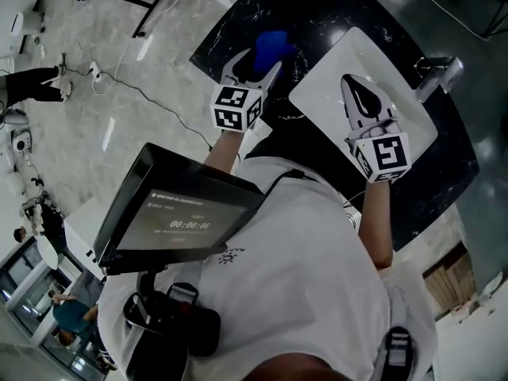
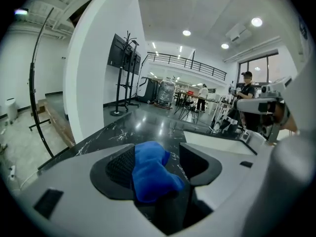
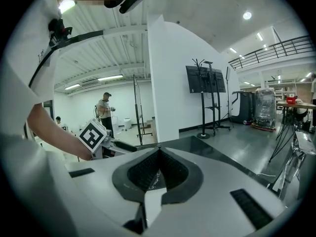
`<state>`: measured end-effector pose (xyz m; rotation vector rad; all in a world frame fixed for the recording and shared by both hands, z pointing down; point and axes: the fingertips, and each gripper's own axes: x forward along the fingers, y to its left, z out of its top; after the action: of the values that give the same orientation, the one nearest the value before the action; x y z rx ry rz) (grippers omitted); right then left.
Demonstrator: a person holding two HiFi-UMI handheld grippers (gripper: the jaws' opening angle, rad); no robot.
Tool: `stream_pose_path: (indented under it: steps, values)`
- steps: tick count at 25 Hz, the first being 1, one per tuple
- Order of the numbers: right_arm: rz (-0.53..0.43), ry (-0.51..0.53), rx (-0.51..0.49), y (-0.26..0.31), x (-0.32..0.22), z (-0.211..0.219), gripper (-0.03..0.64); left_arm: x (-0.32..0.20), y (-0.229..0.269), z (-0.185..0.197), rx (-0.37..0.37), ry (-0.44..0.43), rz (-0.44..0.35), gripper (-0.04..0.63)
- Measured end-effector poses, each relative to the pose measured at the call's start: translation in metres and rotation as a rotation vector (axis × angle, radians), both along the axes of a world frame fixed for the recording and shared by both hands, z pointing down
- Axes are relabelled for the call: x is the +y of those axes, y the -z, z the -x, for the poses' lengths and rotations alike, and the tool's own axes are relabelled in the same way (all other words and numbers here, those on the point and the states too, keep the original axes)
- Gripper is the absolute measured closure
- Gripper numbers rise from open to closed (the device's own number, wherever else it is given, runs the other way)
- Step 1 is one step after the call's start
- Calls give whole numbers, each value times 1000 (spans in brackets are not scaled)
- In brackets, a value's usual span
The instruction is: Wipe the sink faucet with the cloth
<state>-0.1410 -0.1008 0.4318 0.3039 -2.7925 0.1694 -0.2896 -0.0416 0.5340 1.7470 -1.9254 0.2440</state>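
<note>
Open lab hall with screen stands (image 3: 206, 79) and mezzanine railing (image 2: 187, 62).

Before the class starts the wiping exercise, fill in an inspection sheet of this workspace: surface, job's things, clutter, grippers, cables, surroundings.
Surface: black marbled counter with a white sink set in it.
Job's things: blue cloth over the counter beside the sink; faucet at the sink's edge.
Clutter: nothing seen.
Grippers: left gripper open, cloth between its jaws, one pad clear of it; right gripper shut, empty, above the sink.
Cables: one cable trails across the grey floor.
Surroundings: screen at the person's chest; open hall, people far off.
</note>
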Motion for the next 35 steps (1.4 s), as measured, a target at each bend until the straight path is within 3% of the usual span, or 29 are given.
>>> stream_pose_path:
  steps: [13,17,19,22,27,35]
  values:
    - [-3,-36,23,12,-3,-13,614,-2,-35,-3,-44,-30,270,334]
    - [-9,-56,20,13,-5,-17,614,3,-41,2,-89,-43,305,334]
    - [-9,-66,19,9,-9,-19,614,1,-46,4,-91,-49,311,340]
    - [-7,-78,19,5,-11,-22,614,0,-50,8,-91,-65,316,441]
    - [-6,-92,7,2,-15,-32,614,-6,-49,2,-71,-80,300,471]
    - [-23,-132,-14,12,-18,-45,614,-43,3,-31,-76,-162,131,471]
